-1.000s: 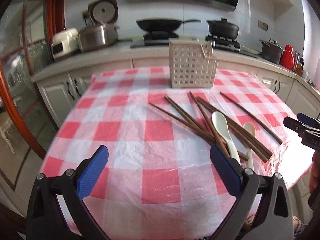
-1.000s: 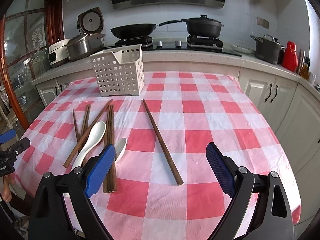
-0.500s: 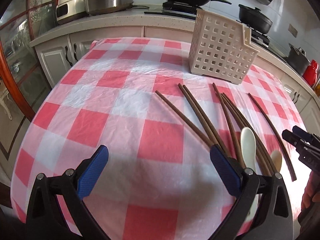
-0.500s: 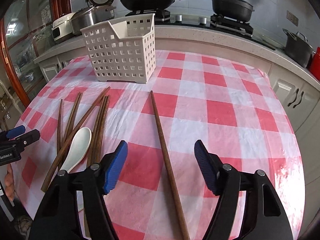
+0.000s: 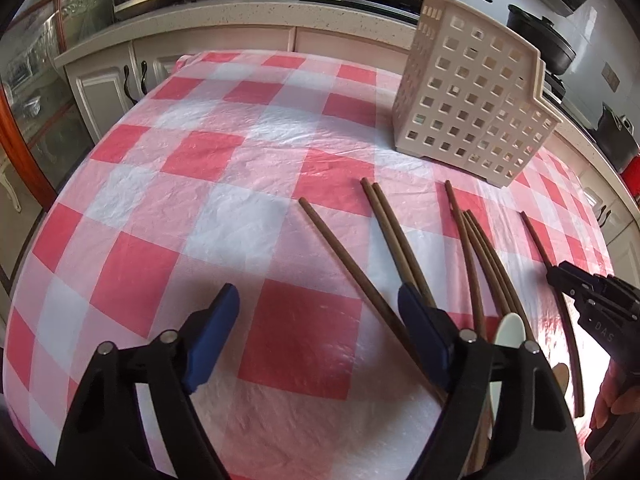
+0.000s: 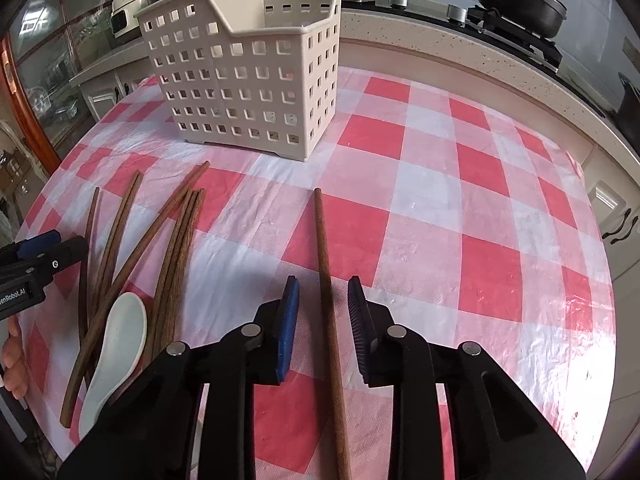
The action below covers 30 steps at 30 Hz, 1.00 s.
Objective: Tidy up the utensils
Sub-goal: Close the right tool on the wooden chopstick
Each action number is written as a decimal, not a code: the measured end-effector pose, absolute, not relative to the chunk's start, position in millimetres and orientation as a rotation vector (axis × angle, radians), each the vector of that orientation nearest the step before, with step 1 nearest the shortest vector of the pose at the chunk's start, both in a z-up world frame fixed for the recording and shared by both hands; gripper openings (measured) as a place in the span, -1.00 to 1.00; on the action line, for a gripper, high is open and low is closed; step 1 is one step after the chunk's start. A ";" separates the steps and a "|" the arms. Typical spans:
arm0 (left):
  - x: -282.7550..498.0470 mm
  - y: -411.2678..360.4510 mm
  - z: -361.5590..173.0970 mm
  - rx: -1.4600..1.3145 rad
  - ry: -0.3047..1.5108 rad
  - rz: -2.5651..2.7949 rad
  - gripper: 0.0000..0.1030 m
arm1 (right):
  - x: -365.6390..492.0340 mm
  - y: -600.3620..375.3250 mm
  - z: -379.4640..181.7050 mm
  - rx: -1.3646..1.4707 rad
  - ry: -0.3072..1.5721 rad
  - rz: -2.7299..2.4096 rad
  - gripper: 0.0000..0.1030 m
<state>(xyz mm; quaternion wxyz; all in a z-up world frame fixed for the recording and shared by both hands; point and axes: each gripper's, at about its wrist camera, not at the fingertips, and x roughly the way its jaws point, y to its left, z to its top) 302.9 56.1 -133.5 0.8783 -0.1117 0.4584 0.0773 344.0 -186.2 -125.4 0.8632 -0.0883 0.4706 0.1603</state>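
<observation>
A lone chopstick (image 6: 326, 280) is being straddled, untouched, by the narrowly parted right tool (image 6: 323, 298) on the checkered desk (image 6: 460, 208). The left tool (image 5: 318, 312) is being held wide beside the other chopsticks (image 5: 472, 248), spoon (image 6: 120, 332) and basket (image 6: 248, 64).

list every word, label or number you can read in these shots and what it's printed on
"DAS": white letters on the black body of the right gripper, seen from the left wrist view; the rest is cut off.
"enRobot.AI": white letters on the black body of the left gripper, seen from the right wrist view; its start is cut off at the picture's edge.
The white rice cooker on the counter has a front marking too small to read.
</observation>
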 end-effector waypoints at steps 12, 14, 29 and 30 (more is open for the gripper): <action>327.0 60.0 -132.8 -0.303 0.983 0.194 -0.10 | 353.6 -186.5 -127.6 -0.201 0.985 0.364 -0.55; 329.9 52.0 -133.4 -0.284 0.992 0.179 -0.25 | 354.8 -187.1 -127.4 -0.203 0.990 0.376 -0.55; 324.6 50.1 -129.6 -0.287 0.930 0.059 -0.82 | 344.5 -202.7 -116.1 -0.144 0.931 0.371 -0.88; 321.7 51.0 -125.9 -0.287 0.914 0.056 -0.83 | 341.9 -203.6 -111.1 -0.131 0.913 0.371 -0.88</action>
